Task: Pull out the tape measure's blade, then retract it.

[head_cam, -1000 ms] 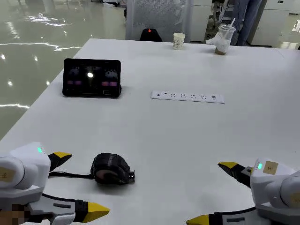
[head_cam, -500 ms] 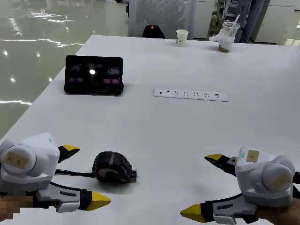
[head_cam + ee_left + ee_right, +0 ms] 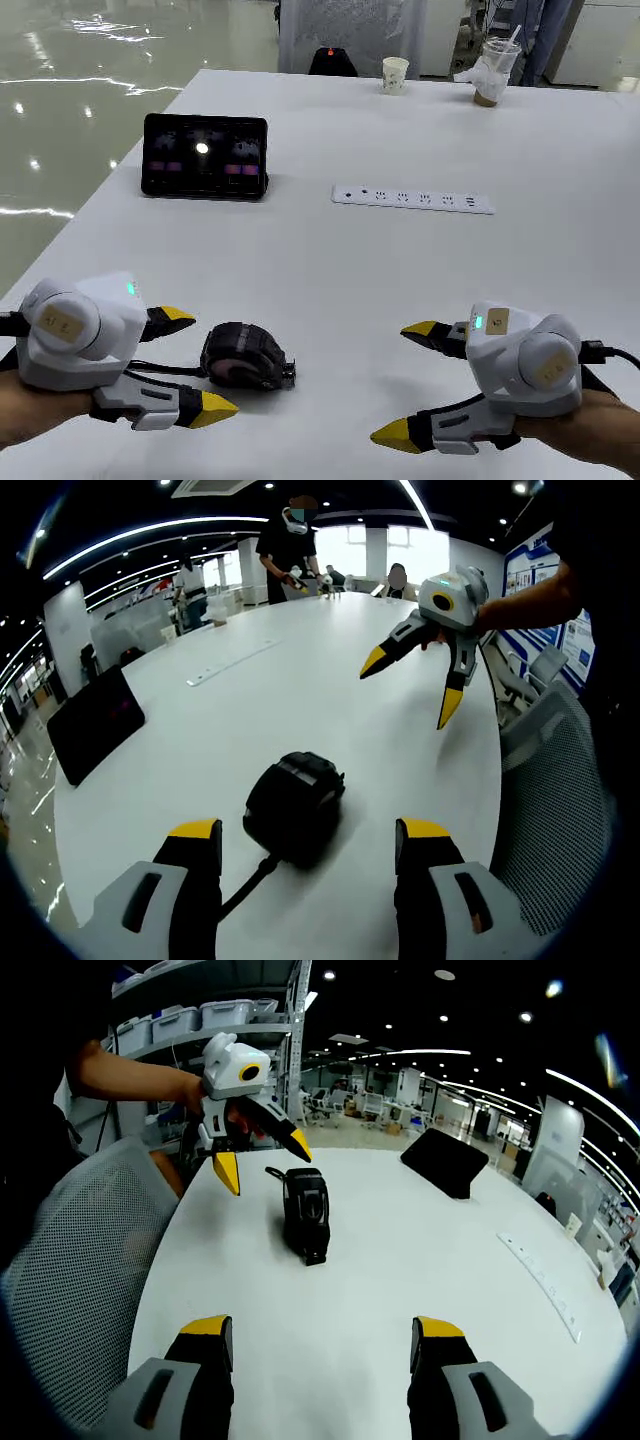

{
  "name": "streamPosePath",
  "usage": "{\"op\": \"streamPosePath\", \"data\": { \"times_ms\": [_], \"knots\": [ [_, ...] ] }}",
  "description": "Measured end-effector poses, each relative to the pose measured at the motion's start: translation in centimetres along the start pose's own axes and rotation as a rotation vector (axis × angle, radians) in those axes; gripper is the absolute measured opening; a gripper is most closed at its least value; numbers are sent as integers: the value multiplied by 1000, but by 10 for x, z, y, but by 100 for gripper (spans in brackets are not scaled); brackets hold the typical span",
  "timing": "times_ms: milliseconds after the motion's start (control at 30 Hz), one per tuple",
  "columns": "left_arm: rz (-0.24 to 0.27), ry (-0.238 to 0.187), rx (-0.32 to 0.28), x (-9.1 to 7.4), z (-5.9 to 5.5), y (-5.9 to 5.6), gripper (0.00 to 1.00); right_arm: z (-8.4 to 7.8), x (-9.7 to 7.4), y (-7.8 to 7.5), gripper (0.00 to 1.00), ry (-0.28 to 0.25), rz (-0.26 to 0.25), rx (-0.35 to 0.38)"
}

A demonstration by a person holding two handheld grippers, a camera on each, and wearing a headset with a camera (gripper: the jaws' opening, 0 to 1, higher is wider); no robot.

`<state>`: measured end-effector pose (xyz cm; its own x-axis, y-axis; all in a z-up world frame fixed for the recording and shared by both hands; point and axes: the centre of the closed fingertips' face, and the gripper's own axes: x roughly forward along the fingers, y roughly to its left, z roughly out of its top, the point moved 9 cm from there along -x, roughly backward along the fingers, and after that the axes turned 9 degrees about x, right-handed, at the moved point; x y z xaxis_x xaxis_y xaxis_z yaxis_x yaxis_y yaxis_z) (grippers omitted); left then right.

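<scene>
A black tape measure (image 3: 243, 356) lies on its side on the white table (image 3: 330, 270), with its wrist strap trailing left. My left gripper (image 3: 198, 362) is open just left of it, its yellow tips on either side of the strap. From the left gripper view the tape measure (image 3: 294, 804) sits a little ahead of the open left gripper (image 3: 310, 830). My right gripper (image 3: 402, 384) is open at the lower right, well apart from the case. In the right gripper view the tape measure (image 3: 306, 1210) lies far ahead of the open right gripper (image 3: 322, 1330). No blade is drawn out.
A black tablet (image 3: 205, 156) stands at the left of the table. A white power strip (image 3: 413, 199) lies across the middle. A paper cup (image 3: 396, 74) and a plastic cup (image 3: 493, 70) stand at the far edge. A mesh chair (image 3: 70, 1280) sits beside the table.
Both grippers have come further into the head view and moved inward toward the tape measure. The head camera has tilted a little. The tape measure has not moved.
</scene>
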<state>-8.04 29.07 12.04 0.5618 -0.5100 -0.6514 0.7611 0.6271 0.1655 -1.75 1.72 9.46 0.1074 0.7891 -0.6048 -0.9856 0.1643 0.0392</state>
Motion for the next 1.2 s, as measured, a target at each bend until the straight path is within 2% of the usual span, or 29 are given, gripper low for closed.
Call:
{"op": "streamPosePath", "data": {
  "times_ms": [233, 367, 633, 867, 1200],
  "knots": [
    [-25, 31, 39, 4, -1, 5, 58, 7, 16, -2, 62, 17, 37, -54],
    [-44, 54, 74, 7, -2, 10, 55, 12, 25, -6, 53, 30, 52, -78],
    [-98, 87, 133, 14, -1, 20, 47, 23, 41, -9, 47, 27, 87, -117],
    [-138, 112, 174, 22, -2, 33, 44, 30, 57, -9, 39, 55, 116, -177],
    [-192, 156, 229, 28, -4, 39, 37, 37, 77, -9, 29, 79, 147, -226]
  ]
}}
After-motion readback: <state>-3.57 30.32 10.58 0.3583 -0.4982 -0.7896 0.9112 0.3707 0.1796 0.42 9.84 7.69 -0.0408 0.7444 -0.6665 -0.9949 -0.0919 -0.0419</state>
